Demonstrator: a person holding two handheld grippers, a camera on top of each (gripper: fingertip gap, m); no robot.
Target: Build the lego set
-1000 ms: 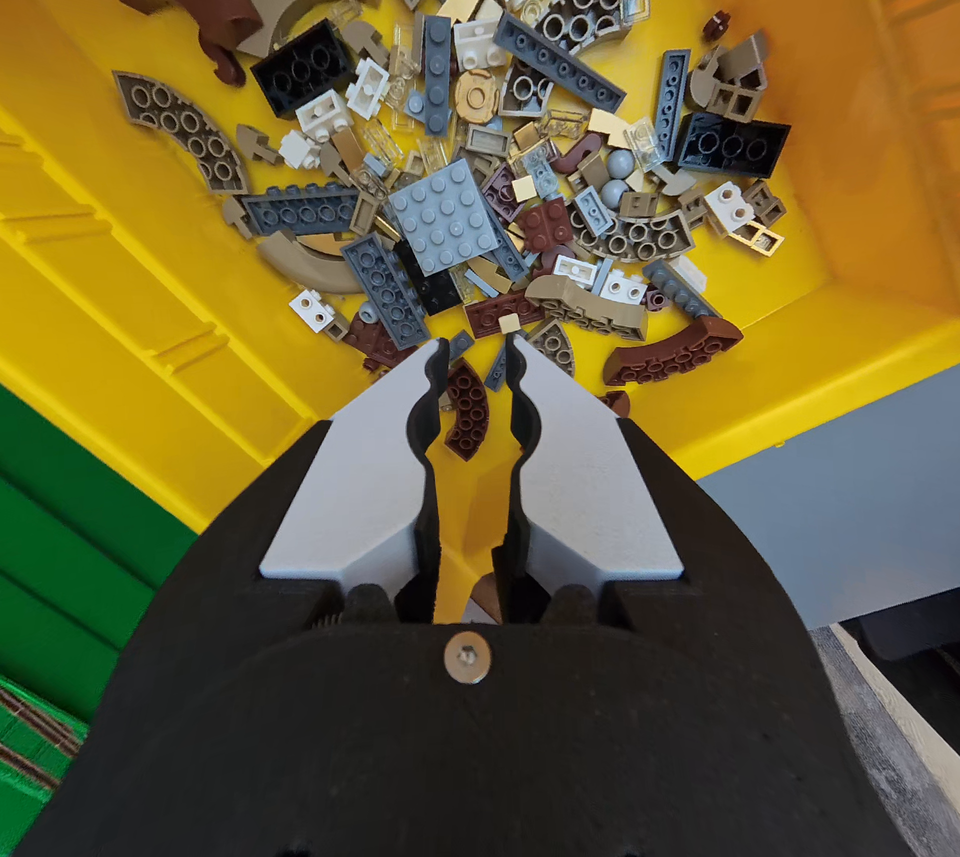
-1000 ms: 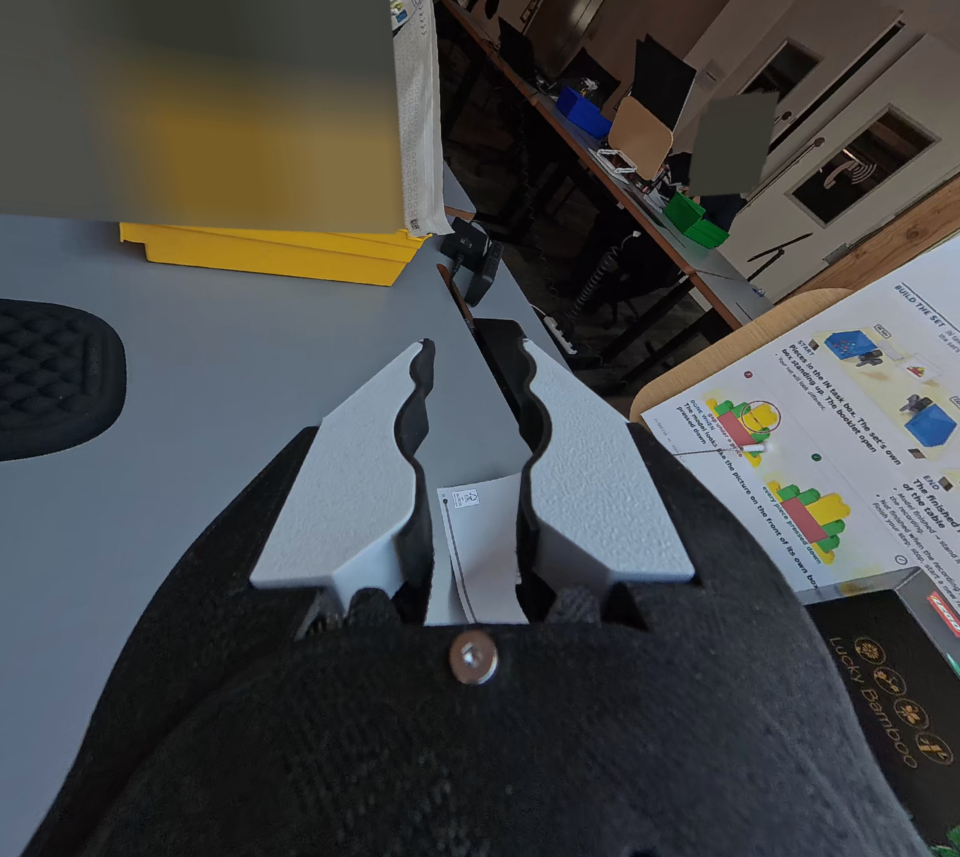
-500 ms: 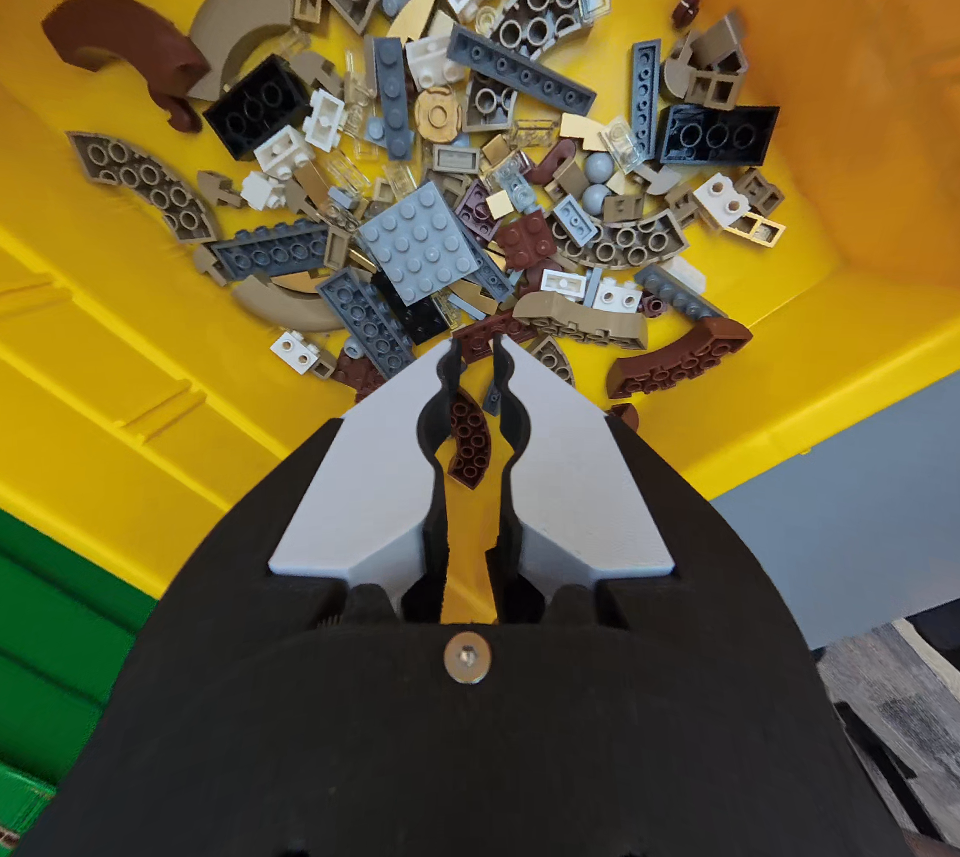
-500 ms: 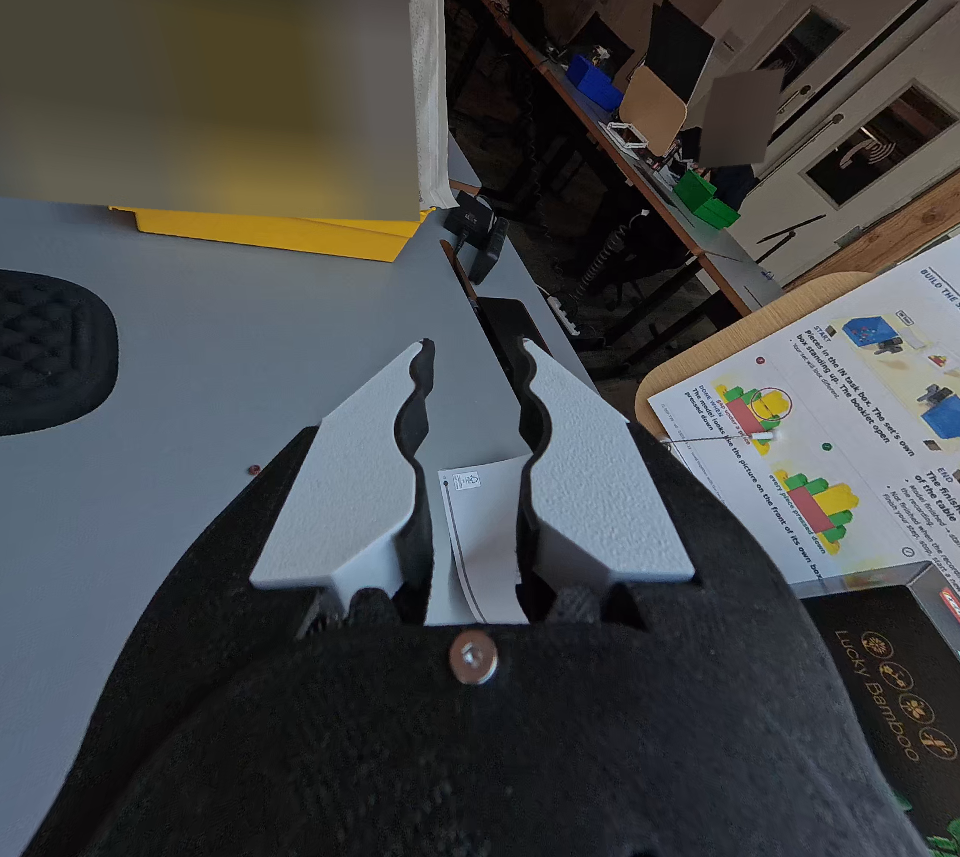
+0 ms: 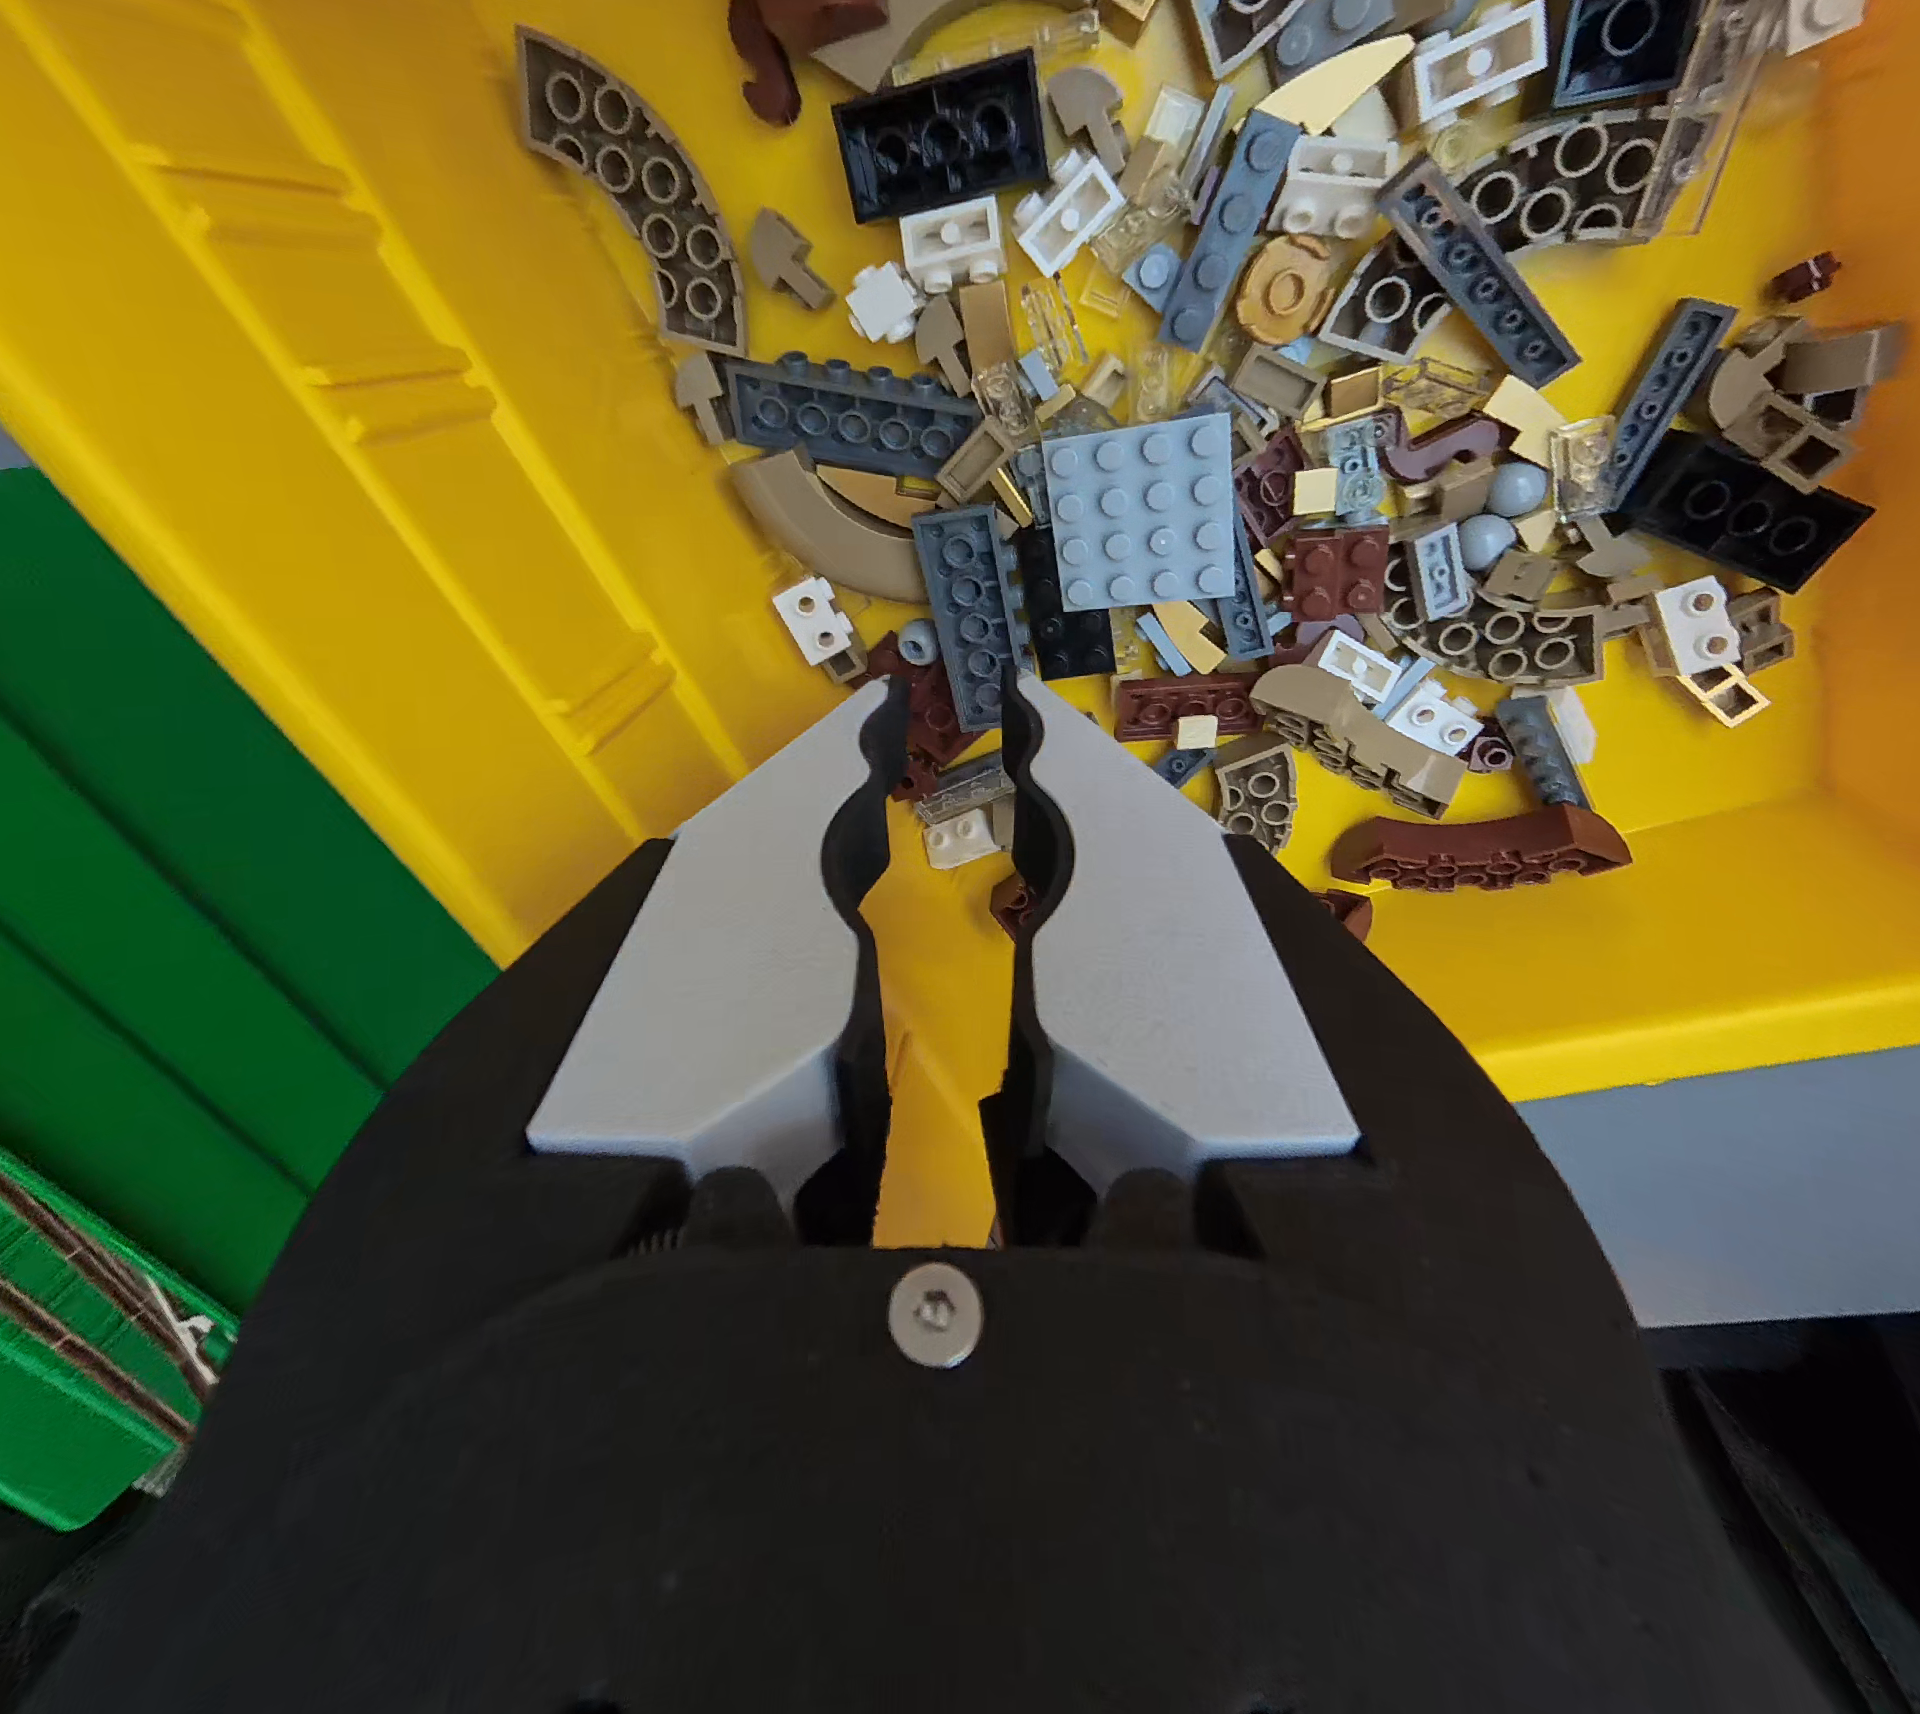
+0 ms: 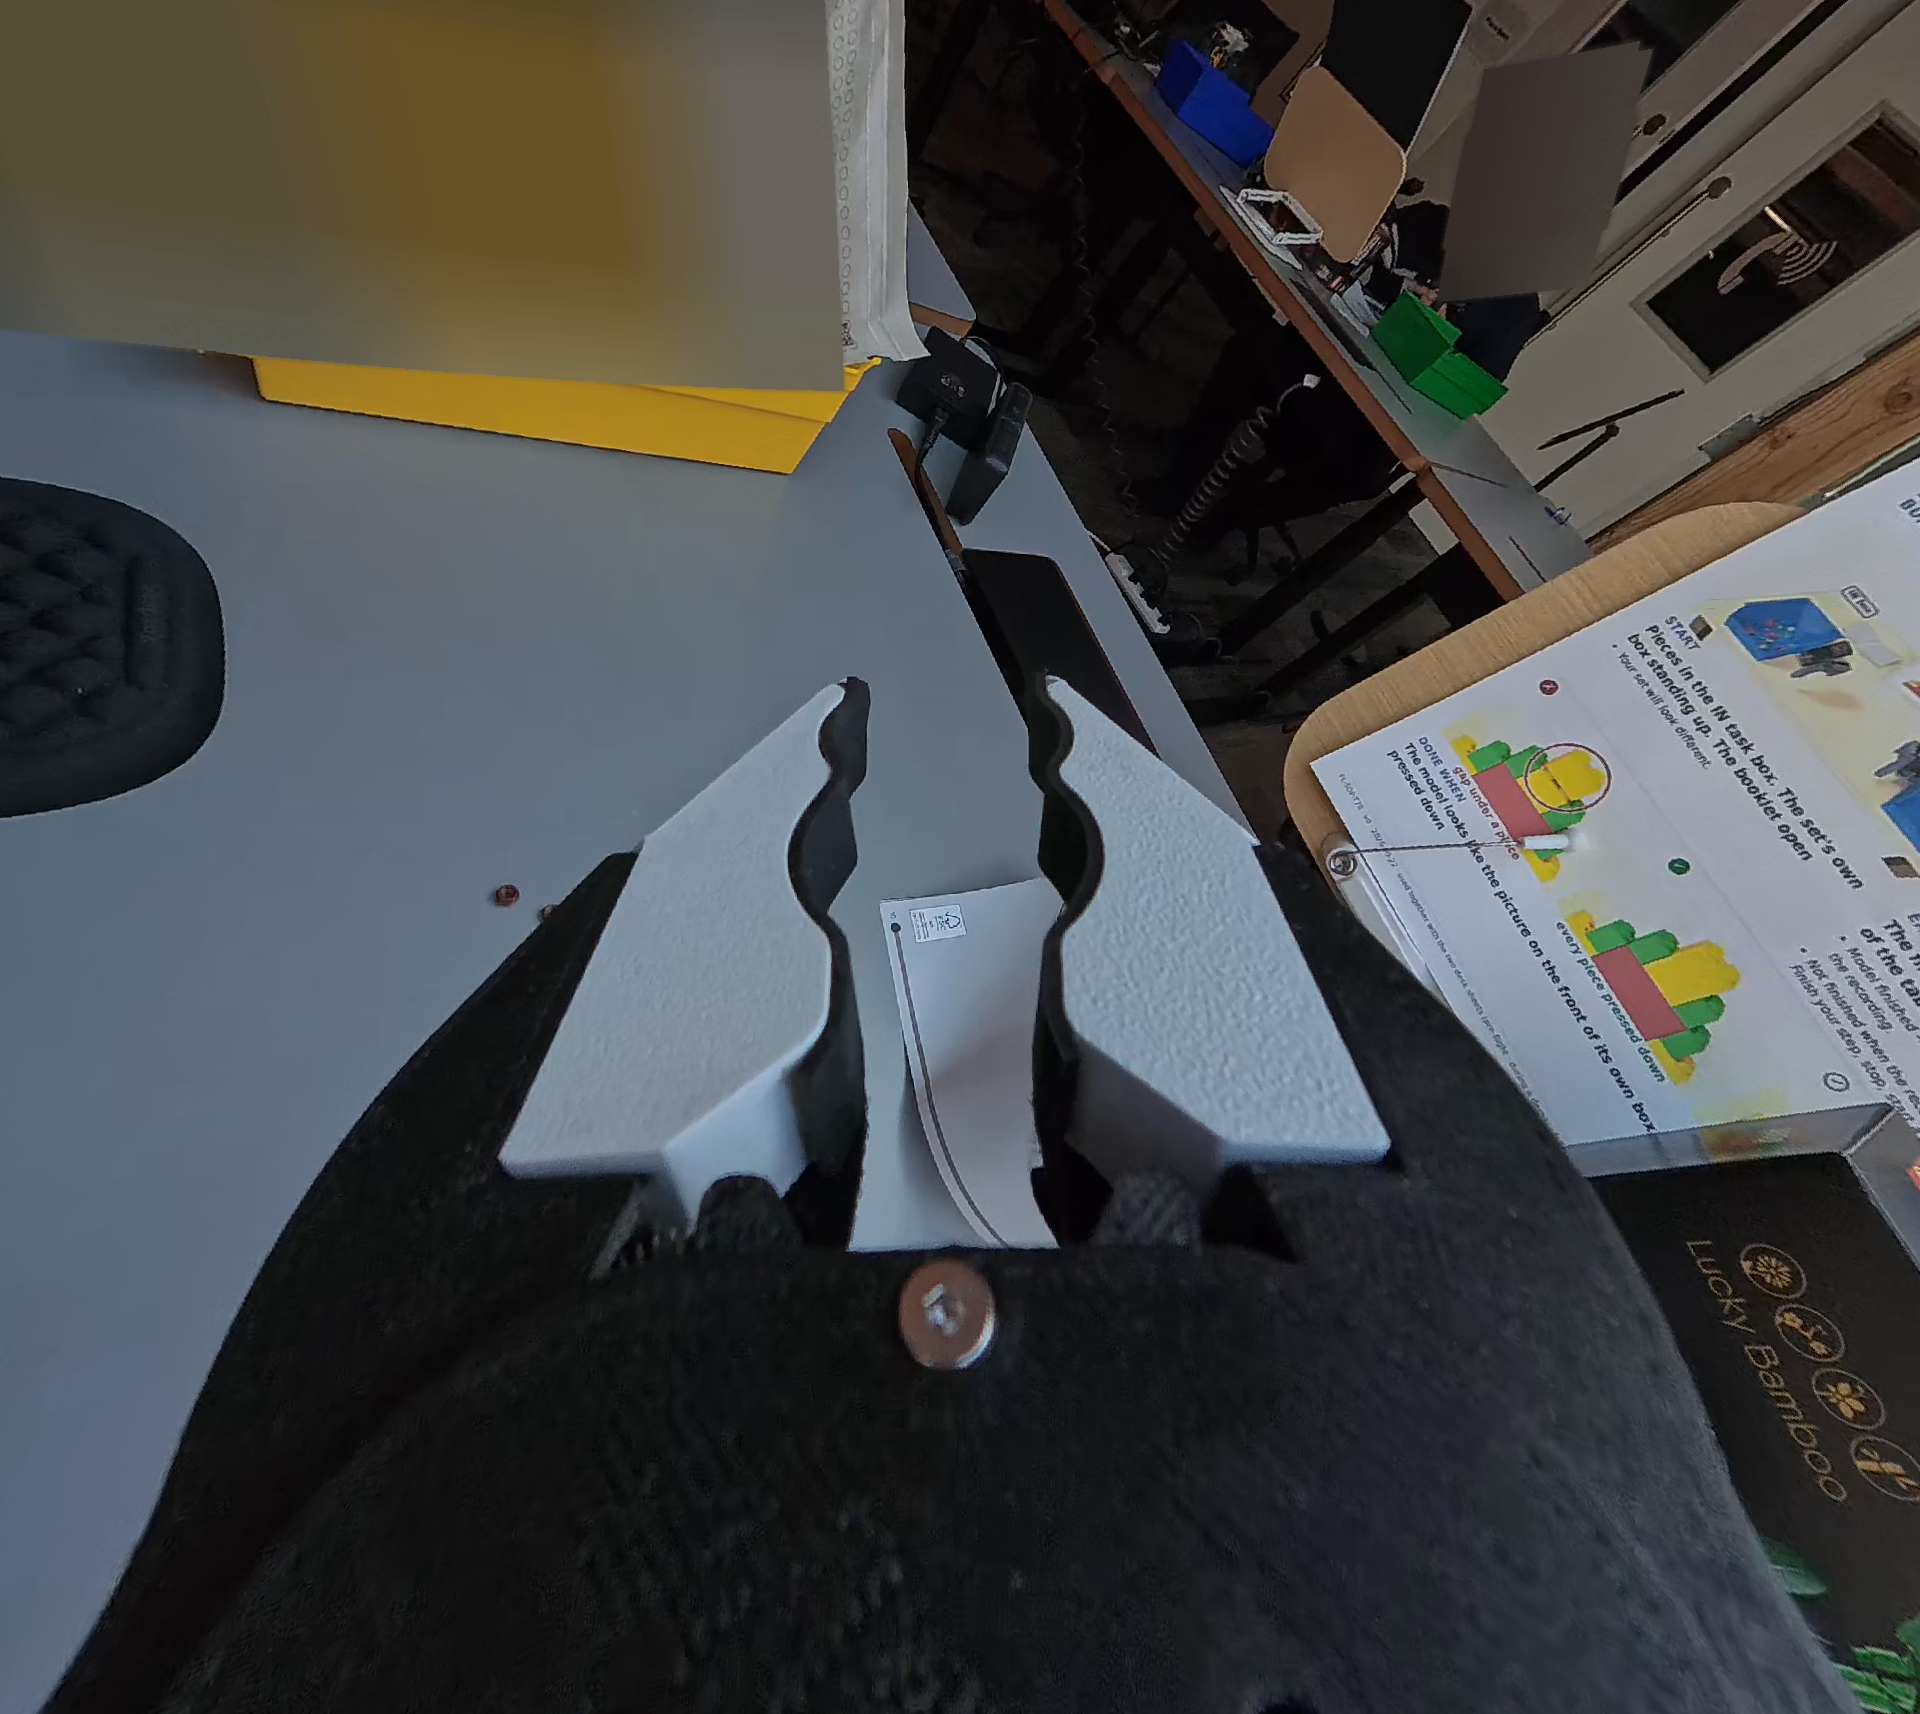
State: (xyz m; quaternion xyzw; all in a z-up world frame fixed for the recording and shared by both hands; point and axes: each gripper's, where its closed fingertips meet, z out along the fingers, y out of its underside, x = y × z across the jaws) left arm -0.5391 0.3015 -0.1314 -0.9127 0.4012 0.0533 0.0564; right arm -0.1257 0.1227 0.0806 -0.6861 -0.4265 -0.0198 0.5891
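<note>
A yellow bin (image 5: 395,459) holds a heap of loose lego pieces, among them a light grey square plate (image 5: 1138,521), black bricks (image 5: 940,147) and brown arches (image 5: 1481,849). My left gripper (image 5: 954,693) hangs over the near left edge of the heap, jaws a little apart and empty. Between its tips lie a dark grey plate (image 5: 966,615), a dark brown piece (image 5: 935,729) and a small white piece (image 5: 961,838). My right gripper (image 6: 951,693) is open and empty above the grey table (image 6: 520,677), over a white paper sheet (image 6: 966,1020).
A green bin (image 5: 156,781) stands left of the yellow one. In the right wrist view there is a black mat (image 6: 94,646) at left, the yellow bin (image 6: 540,417) behind, an instruction sheet (image 6: 1662,833) and a black box (image 6: 1766,1352) at right, and two tiny brown studs (image 6: 506,893) on the table. My hands' fingertips stand some 50 cm from each other.
My left gripper moved left across the heap, off the curved brown piece; its jaws narrowed, then widened slightly. The right gripper shifted a little and stayed open.
</note>
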